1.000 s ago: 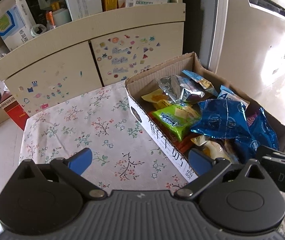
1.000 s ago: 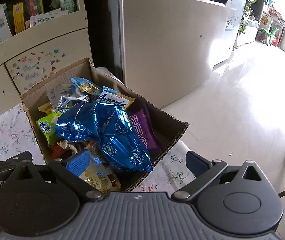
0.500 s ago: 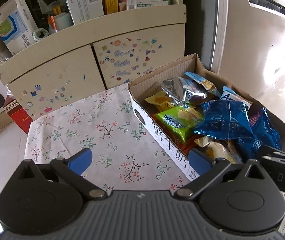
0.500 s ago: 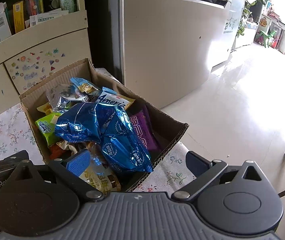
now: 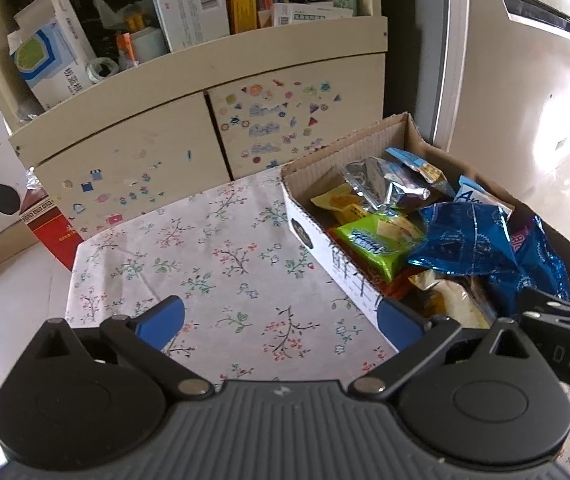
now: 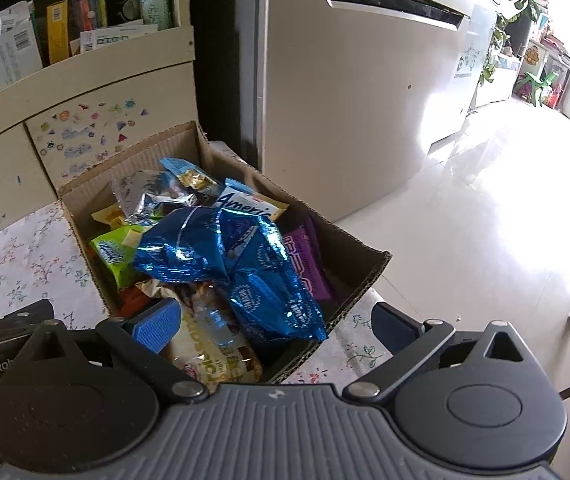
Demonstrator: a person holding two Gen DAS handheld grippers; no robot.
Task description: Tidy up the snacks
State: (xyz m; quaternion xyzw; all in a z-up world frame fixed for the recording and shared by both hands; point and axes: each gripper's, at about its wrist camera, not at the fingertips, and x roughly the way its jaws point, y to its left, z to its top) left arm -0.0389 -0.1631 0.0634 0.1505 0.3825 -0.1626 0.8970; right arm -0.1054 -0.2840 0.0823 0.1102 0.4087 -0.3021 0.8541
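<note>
A cardboard box (image 5: 325,248) (image 6: 357,280) full of snack packs stands on the right part of a floral tablecloth (image 5: 213,256). On top lie a shiny blue foil bag (image 6: 221,256) (image 5: 473,240), a green pack (image 5: 373,240) (image 6: 113,252), a silver pack (image 5: 385,184), a purple pack (image 6: 309,264) and a pale yellow pack (image 6: 217,356). My left gripper (image 5: 281,318) is open and empty above the cloth, left of the box. My right gripper (image 6: 277,326) is open and empty, just above the box's near end.
A cream cabinet (image 5: 205,120) with stickers and a cluttered shelf stands behind the table. A fridge (image 6: 365,92) is to the right. A red box (image 5: 55,236) sits on the floor at the left. Bright tiled floor (image 6: 485,220) lies to the right.
Both grippers have drawn back and up slightly; the box looks a little farther away. Nothing was taken hold of or let go.
</note>
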